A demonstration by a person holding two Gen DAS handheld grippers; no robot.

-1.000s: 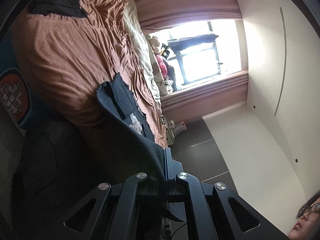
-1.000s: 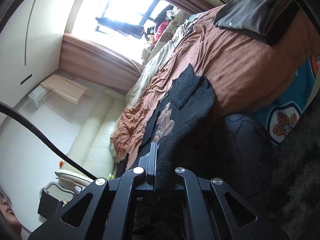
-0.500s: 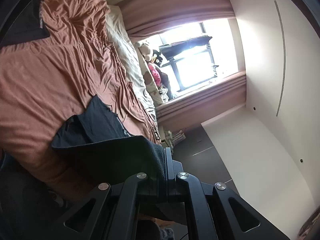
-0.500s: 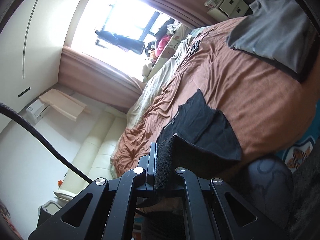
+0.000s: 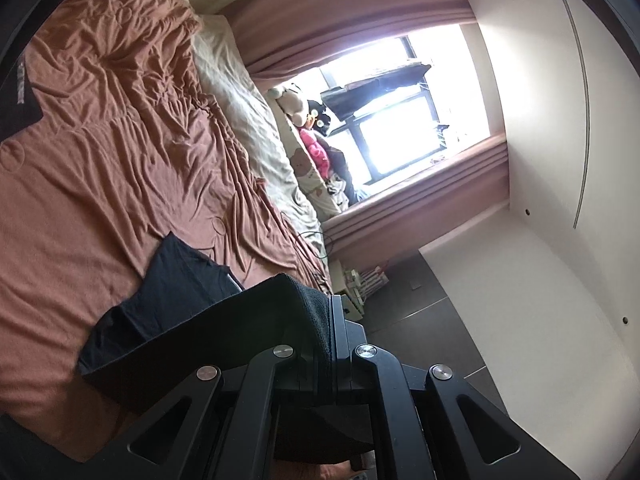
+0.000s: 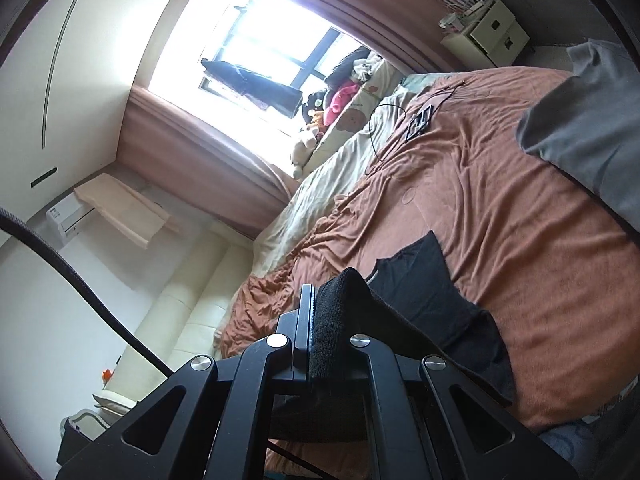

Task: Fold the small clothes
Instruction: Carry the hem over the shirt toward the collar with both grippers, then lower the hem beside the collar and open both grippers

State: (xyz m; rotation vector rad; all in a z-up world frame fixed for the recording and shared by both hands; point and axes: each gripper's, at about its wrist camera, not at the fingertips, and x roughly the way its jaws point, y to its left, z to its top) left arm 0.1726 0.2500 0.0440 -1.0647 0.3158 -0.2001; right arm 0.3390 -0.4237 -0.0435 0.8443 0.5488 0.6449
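**Mid-fold: one edge of the black garment lifted, the rest lying on the bed**

My left gripper [image 5: 331, 332] is clamped on a thick fold of the black garment [image 5: 188, 300]; the cloth fills the slot between the fingers and no gap shows. My right gripper [image 6: 310, 332] is pinched on another part of the same black garment [image 6: 432, 300], with a rolled edge of the fabric bulging up beside the near finger. From both grippers the cloth runs outward and down onto the brown bedspread [image 5: 104, 152], where the far part lies flat with what looks like a sleeve sticking out toward the middle of the bed.

I judge the fold as begun and not finished: the near edge is held up in the air by both grippers, the far part rests on the bed, and the lifted edge is not yet laid over it. What is left for this piece, as I read it, is to carry the held edge across, set it down and let go, then any further folds it needs.

Farther out, a grey garment [image 6: 584, 120] lies on the bedspread well apart from the black one; I cannot tell whether it is already folded. Beyond the bed are soft toys [image 5: 308, 128] along the bright window [image 5: 392, 136]
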